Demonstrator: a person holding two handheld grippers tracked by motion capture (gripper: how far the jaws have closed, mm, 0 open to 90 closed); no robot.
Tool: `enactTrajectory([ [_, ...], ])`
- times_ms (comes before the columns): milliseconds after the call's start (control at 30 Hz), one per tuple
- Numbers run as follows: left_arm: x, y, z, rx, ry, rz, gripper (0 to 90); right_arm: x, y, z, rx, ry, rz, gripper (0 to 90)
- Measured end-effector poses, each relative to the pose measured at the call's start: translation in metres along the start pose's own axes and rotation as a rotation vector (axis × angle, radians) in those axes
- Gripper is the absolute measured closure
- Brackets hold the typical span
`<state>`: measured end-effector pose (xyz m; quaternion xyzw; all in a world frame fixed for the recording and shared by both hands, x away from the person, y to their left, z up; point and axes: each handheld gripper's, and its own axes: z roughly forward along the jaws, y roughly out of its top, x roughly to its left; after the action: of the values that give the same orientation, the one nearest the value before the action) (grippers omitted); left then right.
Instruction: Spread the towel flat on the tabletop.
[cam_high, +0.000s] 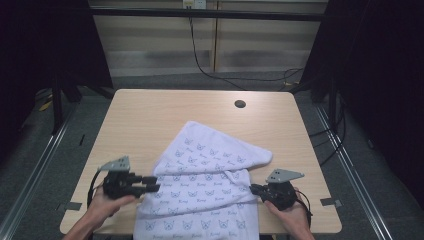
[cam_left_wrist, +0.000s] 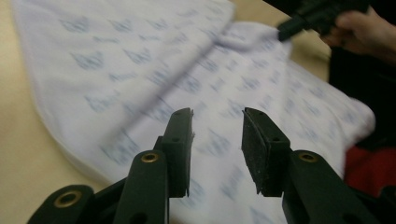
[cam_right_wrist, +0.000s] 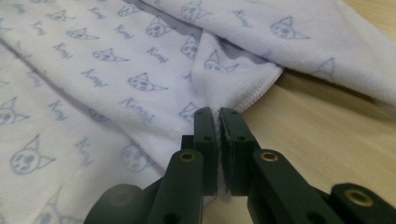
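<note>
On the wooden table (cam_high: 150, 107), the right hand-held gripper (cam_right_wrist: 218, 114) pinches the cloth's (cam_high: 200, 175) edge; the left hand-held gripper (cam_left_wrist: 217, 123) gapes above it.

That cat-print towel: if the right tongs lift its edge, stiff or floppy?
Probably floppy: the towel already lies in soft folds and drapes over the table edge. Likely light, since the right tongs pinch just a thin hem. It would likely sag and drag rather than slide rigidly.

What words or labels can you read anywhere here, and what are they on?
"Kimi", or something close to it: a small blue handwritten word repeated beside little cat faces all over the white cloth; the script is too loose to be sure of the letters.
In the left gripper view the same print is blurred and unreadable.
No other writing can be read.
</note>
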<state>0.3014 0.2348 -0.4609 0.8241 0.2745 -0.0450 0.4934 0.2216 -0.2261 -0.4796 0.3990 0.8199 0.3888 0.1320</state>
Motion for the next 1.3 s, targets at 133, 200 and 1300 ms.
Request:
enactTrajectory([
  [133,0.042,0.017,0.034,0.039,0.103,-0.049,65.6,-0.009,0.002,0.007,-0.001,-0.004,0.015,86.0],
  [200,0.056,0.019,0.045,0.028,0.185,-0.056,68.1,-0.012,0.005,0.01,-0.004,-0.009,0.02,86.1],
  [1300,0.01,-0.057,-0.017,0.097,0.243,-0.114,67.4,0.057,-0.042,-0.044,0.055,0.076,0.028,81.9],
])
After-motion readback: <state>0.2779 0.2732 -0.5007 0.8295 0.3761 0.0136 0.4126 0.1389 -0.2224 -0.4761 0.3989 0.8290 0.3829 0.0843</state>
